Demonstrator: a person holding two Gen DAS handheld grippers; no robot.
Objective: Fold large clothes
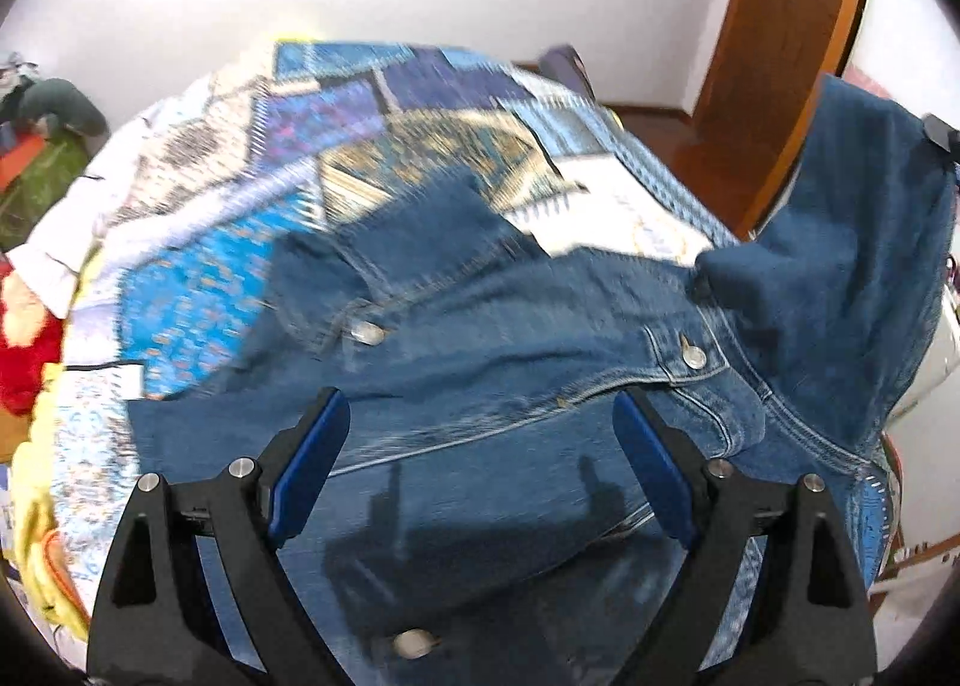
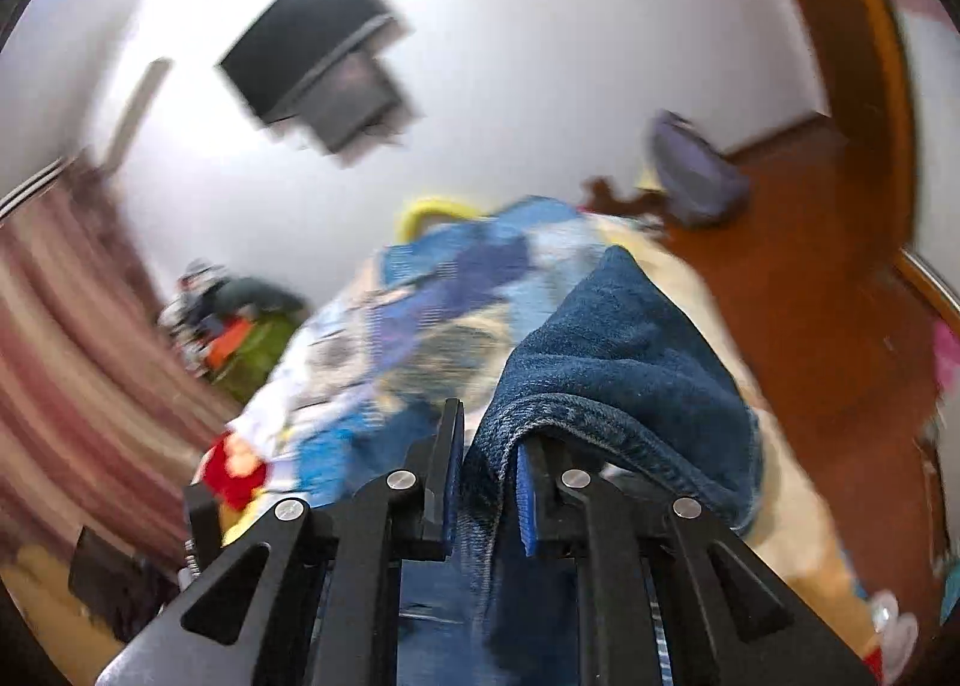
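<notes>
A blue denim jacket lies spread on a bed with a patchwork quilt, its metal buttons showing. My left gripper hovers open just above the jacket with nothing between its blue pads. One part of the jacket is pulled up at the right, where the tip of my right gripper holds it. In the right wrist view my right gripper is shut on a fold of denim, which drapes over its right finger, high above the quilt.
A brown wooden door and wooden floor lie right of the bed. A dark screen hangs on the white wall. Piled clothes and a red item sit at the bed's left. A striped curtain hangs far left.
</notes>
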